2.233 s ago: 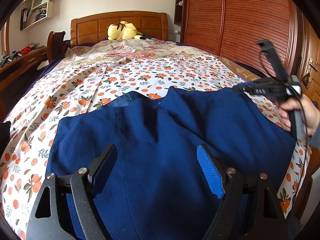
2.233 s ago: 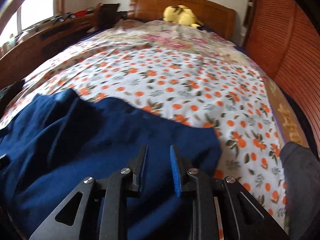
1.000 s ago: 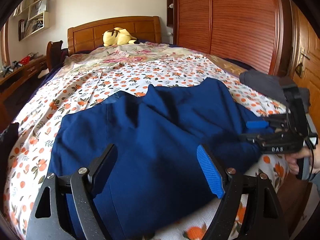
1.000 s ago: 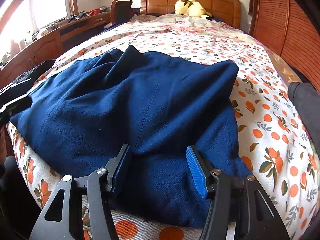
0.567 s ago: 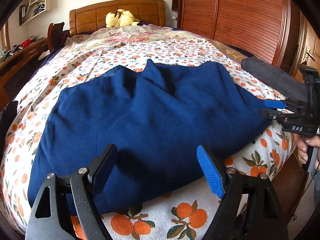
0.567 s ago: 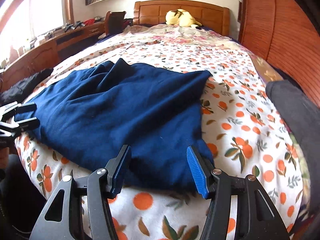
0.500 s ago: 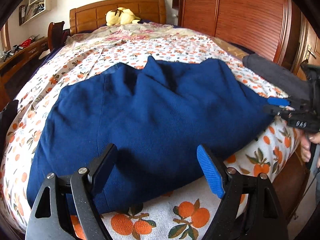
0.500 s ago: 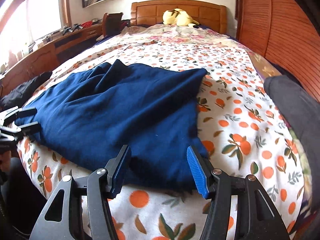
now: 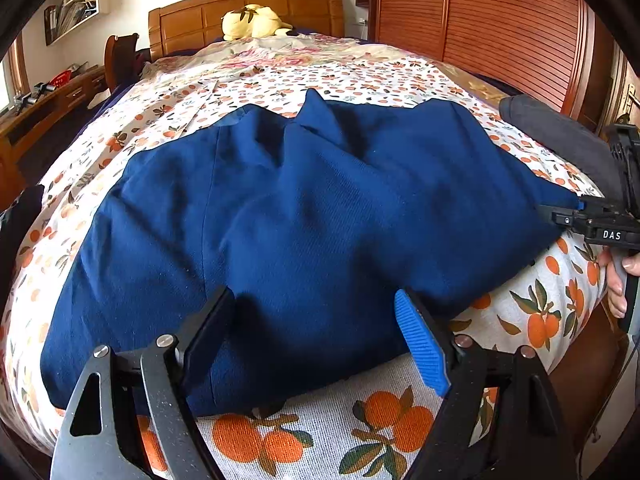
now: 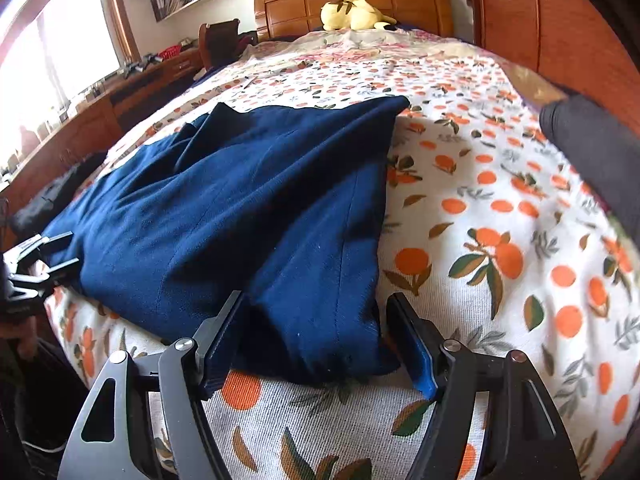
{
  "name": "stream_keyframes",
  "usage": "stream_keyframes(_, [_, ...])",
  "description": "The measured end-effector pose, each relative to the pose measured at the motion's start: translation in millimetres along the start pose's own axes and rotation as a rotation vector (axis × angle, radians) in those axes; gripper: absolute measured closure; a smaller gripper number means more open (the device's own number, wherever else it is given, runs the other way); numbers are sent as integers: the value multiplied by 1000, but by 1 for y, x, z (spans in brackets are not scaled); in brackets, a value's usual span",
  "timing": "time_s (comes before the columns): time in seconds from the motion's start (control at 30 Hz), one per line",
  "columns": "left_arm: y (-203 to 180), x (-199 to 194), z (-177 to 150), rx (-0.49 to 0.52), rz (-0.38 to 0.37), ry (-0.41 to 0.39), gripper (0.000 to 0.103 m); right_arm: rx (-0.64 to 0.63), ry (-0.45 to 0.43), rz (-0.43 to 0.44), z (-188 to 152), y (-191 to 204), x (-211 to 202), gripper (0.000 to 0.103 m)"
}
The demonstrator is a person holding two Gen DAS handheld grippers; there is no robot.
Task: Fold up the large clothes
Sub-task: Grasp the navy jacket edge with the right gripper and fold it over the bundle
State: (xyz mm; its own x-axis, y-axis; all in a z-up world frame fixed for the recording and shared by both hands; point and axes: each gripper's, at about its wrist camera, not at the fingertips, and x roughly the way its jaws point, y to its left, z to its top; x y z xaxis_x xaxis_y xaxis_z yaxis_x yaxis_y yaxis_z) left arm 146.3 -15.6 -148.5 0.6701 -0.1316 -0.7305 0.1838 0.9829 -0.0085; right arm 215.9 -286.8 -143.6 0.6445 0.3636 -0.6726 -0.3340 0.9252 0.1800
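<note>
A large navy blue garment [image 9: 304, 216] lies spread and rumpled across the foot of the bed; it also shows in the right wrist view [image 10: 256, 208]. My left gripper [image 9: 316, 332] is open and empty, its jaws wide over the garment's near edge. My right gripper [image 10: 316, 332] is open and empty, straddling the garment's near right corner. The right gripper also shows at the far right of the left wrist view [image 9: 592, 220], at the garment's right tip. The left gripper shows at the left edge of the right wrist view [image 10: 44, 256], open.
The bed carries an orange-print sheet [image 10: 500, 248]. A dark grey garment [image 9: 560, 140] lies at the bed's right side, by the wooden wardrobe [image 9: 500, 28]. A yellow plush toy [image 9: 252, 22] sits at the headboard. A wooden desk [image 10: 132, 92] runs along the left.
The right gripper has opened since the earliest frame. Both grippers have drawn back toward the foot of the bed. The garment now lies spread, with the sheet showing in front of it.
</note>
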Motion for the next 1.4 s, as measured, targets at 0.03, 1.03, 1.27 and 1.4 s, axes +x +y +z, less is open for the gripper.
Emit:
stream_keyframes(0.03, [0, 0, 0, 0, 1, -2, 21, 2, 2, 6, 0, -1, 0, 31])
stream_keyframes(1.03, [56, -50, 7, -44, -141, -194, 20, -15, -106, -45, 52, 60, -35, 89])
stream_keyframes(1.27, [92, -67, -8, -98, -137, -222, 20, -113, -204, 3, 81, 133, -47, 89])
stream_keyframes(1.4, [115, -78, -20, -134, -101, -242, 20, -196, -233, 75, 105, 191, -37, 89])
